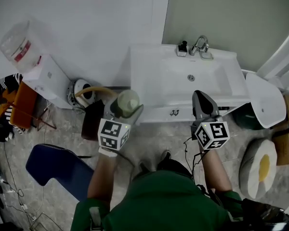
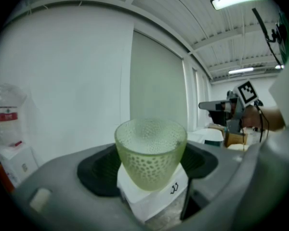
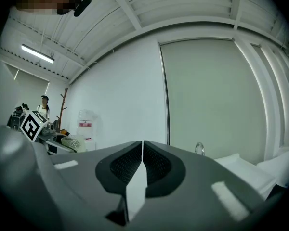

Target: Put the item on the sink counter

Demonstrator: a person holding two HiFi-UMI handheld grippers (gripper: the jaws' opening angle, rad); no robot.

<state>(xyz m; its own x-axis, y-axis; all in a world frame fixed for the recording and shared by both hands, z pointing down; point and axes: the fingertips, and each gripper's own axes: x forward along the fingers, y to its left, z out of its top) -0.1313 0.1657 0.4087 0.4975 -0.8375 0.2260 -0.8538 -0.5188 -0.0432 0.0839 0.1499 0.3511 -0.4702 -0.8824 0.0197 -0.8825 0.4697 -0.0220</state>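
A pale green dimpled cup (image 1: 126,103) sits upright between the jaws of my left gripper (image 1: 127,108), which are shut on its sides. It hangs in the air just left of the white sink counter (image 1: 147,73), in front of its near left corner. In the left gripper view the cup (image 2: 151,153) fills the gap between the black pads (image 2: 94,172). My right gripper (image 1: 199,96) is shut with nothing in it, above the sink's front edge. Its pads (image 3: 125,165) meet in the right gripper view, where the cup (image 3: 74,142) shows far left.
A chrome faucet (image 1: 200,44) and a small dark-topped dispenser (image 1: 183,48) stand at the back of the basin. A large water bottle (image 1: 20,44) sits far left, a blue chair (image 1: 55,167) lower left, a white lid (image 1: 265,100) and an egg-shaped cushion (image 1: 260,167) right.
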